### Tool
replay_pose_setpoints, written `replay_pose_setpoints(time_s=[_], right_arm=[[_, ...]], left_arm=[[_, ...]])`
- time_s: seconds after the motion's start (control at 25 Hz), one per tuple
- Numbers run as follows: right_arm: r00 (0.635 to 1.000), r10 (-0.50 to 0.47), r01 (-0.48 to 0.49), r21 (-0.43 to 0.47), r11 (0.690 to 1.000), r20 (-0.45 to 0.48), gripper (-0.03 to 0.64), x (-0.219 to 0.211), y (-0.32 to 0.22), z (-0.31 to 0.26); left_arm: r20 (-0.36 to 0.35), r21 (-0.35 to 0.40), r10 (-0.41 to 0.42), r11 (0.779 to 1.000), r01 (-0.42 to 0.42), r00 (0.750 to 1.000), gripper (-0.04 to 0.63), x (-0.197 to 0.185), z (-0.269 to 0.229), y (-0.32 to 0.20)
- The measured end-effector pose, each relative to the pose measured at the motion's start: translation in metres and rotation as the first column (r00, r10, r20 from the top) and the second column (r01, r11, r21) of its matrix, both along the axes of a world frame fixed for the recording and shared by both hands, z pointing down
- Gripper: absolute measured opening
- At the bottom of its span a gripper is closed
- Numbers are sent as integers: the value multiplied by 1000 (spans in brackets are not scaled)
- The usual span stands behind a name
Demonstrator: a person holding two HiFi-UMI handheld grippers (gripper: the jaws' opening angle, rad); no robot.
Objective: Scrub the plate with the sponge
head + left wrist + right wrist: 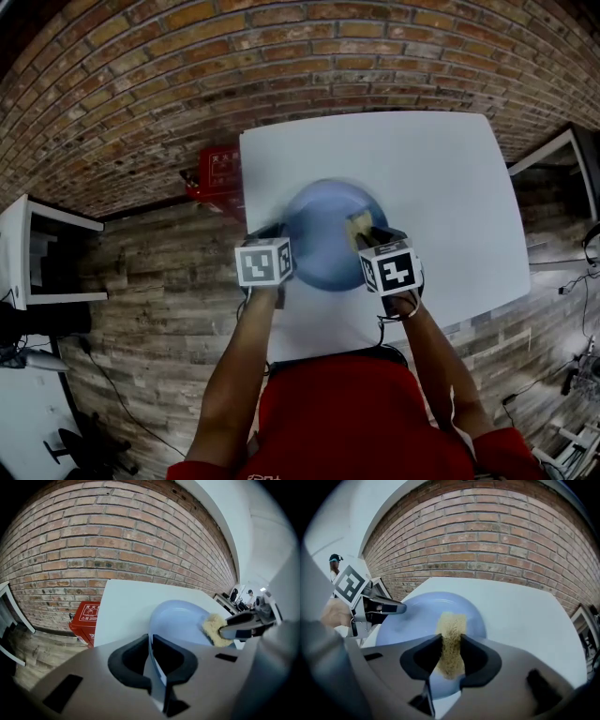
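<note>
A light blue plate (319, 239) is over the middle of the white table (441, 178). My left gripper (281, 234) is shut on the plate's left rim, and in the left gripper view the rim (152, 648) runs edgewise between the jaws. My right gripper (367, 234) is shut on a yellow sponge (359, 223). In the right gripper view the sponge (451, 620) sticks out past the jaws and lies against the plate (417, 616). The left gripper view shows the sponge (214, 629) pressed on the plate's right side (180, 620).
A red box (217, 176) stands on the wooden floor by the table's far left corner, against the brick wall (187, 75). A white desk (28, 253) is at the far left. More furniture (562, 159) stands to the right of the table.
</note>
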State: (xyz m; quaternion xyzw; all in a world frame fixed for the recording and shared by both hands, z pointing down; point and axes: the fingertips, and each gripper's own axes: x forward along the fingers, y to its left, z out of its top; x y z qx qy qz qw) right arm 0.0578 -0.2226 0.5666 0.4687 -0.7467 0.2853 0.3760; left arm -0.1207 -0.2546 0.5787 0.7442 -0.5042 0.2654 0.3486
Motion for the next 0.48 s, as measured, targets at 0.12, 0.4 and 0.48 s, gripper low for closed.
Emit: replay_pose_setpoints(time_s=[0.12, 0.4, 0.48], right_arm=[[1000, 21, -21, 8, 1000, 2, 120, 6, 2, -4], [983, -145, 145, 13, 989, 108, 120, -78, 35, -17], [973, -202, 204, -4, 979, 116, 120, -102, 47, -14]], left_arm=[[1, 2, 1, 1000, -1, 1000, 38, 0, 0, 0], [1, 5, -2, 1000, 2, 1000, 38, 1, 0, 0], [2, 8, -2, 1000, 2, 1000, 38, 0, 0, 0]])
